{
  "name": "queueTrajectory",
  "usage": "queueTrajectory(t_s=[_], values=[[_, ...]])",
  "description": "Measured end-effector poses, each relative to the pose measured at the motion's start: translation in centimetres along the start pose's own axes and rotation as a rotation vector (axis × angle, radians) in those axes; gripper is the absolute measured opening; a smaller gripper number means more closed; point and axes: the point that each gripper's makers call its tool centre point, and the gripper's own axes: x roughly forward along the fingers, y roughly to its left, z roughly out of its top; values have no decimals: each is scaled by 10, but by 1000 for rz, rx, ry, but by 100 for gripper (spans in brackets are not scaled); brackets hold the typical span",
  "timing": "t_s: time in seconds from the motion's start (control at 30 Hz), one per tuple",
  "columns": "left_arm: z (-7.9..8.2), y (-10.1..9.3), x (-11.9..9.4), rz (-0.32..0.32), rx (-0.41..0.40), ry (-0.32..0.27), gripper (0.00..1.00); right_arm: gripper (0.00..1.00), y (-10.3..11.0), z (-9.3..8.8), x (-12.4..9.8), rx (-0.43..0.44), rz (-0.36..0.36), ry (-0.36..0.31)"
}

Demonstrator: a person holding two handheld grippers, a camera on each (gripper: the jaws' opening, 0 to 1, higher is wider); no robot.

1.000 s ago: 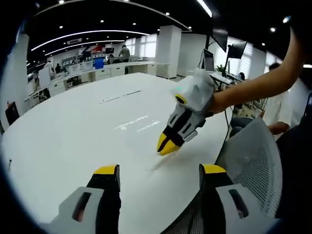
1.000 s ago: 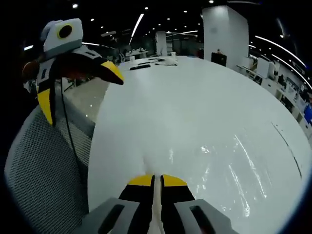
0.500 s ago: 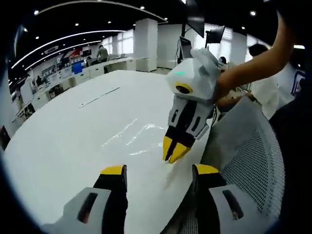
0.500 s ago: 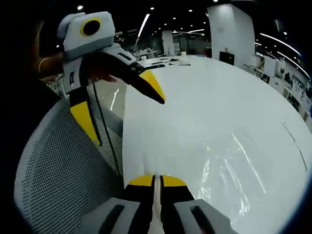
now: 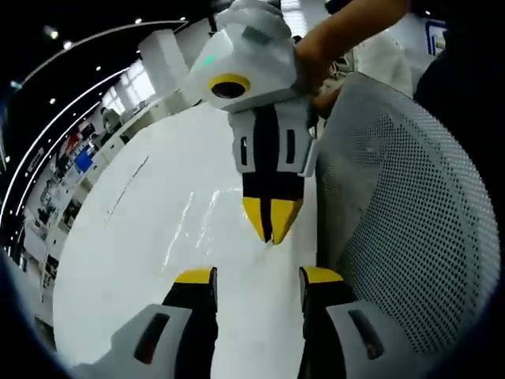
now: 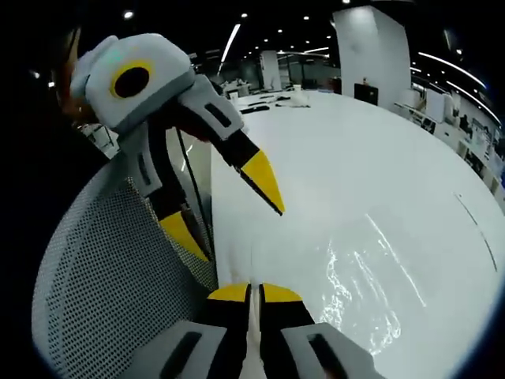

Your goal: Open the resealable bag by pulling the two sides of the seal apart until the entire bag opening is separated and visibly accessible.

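A clear resealable bag point(image 6: 359, 276) lies flat on the white table point(image 6: 355, 150), showing mostly as glints. My right gripper point(image 6: 251, 294) is shut on a thin edge of the bag at the table's near rim. In the left gripper view the right gripper point(image 5: 271, 227) comes down from the top with its yellow tips together on the bag point(image 5: 193, 225). My left gripper point(image 5: 256, 276) is open, its jaws just short of the right gripper's tips. From the right gripper view, the left gripper point(image 6: 229, 209) hangs open at upper left, above the bag's edge.
A grey mesh chair back point(image 5: 410, 229) stands against the table edge point(image 5: 312, 237), close beside both grippers; it fills the lower left of the right gripper view point(image 6: 110, 292). A person's hand point(image 5: 316, 63) holds the right gripper. Desks and people stand far off.
The left gripper has closed in on the right gripper's tips, still open. The right gripper has kept its hold on the bag's edge.
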Motion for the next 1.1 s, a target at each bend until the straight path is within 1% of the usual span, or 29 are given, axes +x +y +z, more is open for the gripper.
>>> queueTrajectory(t_s=[0.07,0.2,0.27,0.3,0.33,0.37,0.4,0.47,0.57,0.63,0.7,0.83,1.0,1.1], values=[[0,-5,3,-28,37,15,39,0,2,-1,0,-9,1,8],[2,-6,5,-34,81,18,35,0,5,0,-1,-14,3,13],[3,-6,6,-44,97,21,30,0,6,0,-1,-19,4,14],[3,-7,6,-52,112,23,26,0,8,0,0,-27,6,20],[4,-9,6,-65,132,23,20,0,9,0,0,-36,8,26],[6,-9,6,-66,137,22,16,0,10,0,0,-43,8,31],[7,-11,6,-73,143,22,16,0,11,-1,1,-48,11,35],[6,-14,8,-87,152,30,19,0,12,0,1,-49,16,33],[4,-16,10,-96,172,47,14,0,13,2,1,-55,17,33],[3,-17,10,-101,187,55,14,0,15,3,0,-56,19,30],[4,-17,10,-94,213,53,14,0,16,5,0,-63,22,30],[2,-19,11,-101,241,66,3,0,20,8,-1,-81,30,30],[0,-21,11,-115,257,74,0,0,20,7,0,-97,21,38],[-1,-22,11,-115,278,73,0,0,21,8,0,-138,-3,46]])
